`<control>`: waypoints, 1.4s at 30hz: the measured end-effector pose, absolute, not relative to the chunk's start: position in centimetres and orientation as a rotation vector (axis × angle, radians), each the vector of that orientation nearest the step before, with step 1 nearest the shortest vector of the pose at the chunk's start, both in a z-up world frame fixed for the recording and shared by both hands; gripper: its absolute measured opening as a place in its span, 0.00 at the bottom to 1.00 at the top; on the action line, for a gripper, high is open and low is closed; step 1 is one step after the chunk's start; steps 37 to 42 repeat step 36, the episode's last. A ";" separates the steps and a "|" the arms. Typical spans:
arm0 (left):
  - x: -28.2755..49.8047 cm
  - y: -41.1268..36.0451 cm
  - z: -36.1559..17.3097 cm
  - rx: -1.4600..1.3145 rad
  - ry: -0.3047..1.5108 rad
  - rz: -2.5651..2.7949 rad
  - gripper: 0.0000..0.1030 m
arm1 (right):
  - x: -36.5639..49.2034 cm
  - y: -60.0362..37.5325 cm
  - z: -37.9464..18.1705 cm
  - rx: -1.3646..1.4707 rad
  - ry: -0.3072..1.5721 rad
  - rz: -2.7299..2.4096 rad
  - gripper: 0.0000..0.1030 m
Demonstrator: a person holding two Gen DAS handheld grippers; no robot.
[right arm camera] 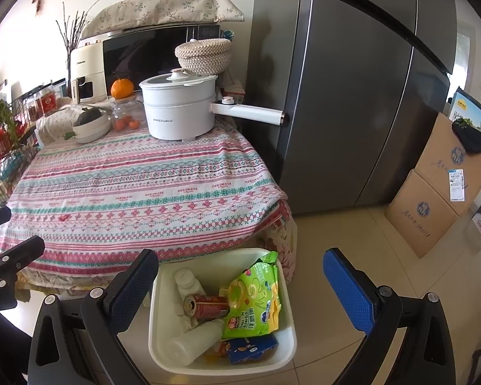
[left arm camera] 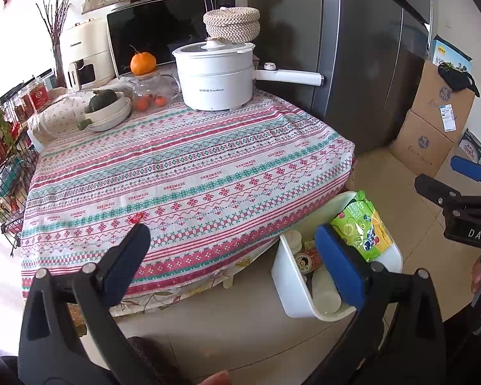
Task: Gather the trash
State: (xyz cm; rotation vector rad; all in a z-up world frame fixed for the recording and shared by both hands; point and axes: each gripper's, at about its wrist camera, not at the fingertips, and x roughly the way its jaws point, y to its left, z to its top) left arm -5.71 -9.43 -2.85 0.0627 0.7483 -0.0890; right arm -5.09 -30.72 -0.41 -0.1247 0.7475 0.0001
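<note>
Left wrist view: left gripper [left arm camera: 237, 253] was held spread and empty above the table edge; white bin [left arm camera: 291, 292] was seen on the floor beside the table [left arm camera: 182, 173]. Right wrist view: right gripper [right arm camera: 240, 284] was spread, empty, over the bin [right arm camera: 272, 357], where a green snack bag [right arm camera: 256, 301], red can [right arm camera: 206, 306] and white bottles [right arm camera: 189, 343] were seen.

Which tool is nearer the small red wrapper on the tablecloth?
Left. The left tool hovers at the table's near edge, one finger almost over the red wrapper; the right tool hangs over the white trash bin.
</note>
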 end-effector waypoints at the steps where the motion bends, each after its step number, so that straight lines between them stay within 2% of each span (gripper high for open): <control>1: -5.7 -9.4 -2.9 0.062 0.750 -0.088 0.99 | -5.1 -30.7 -0.3 -0.124 0.744 -0.002 1.00; 42: -5.3 -6.9 -1.9 -0.004 0.770 -0.021 0.99 | -4.0 -27.6 1.5 -0.131 0.693 0.040 1.00</control>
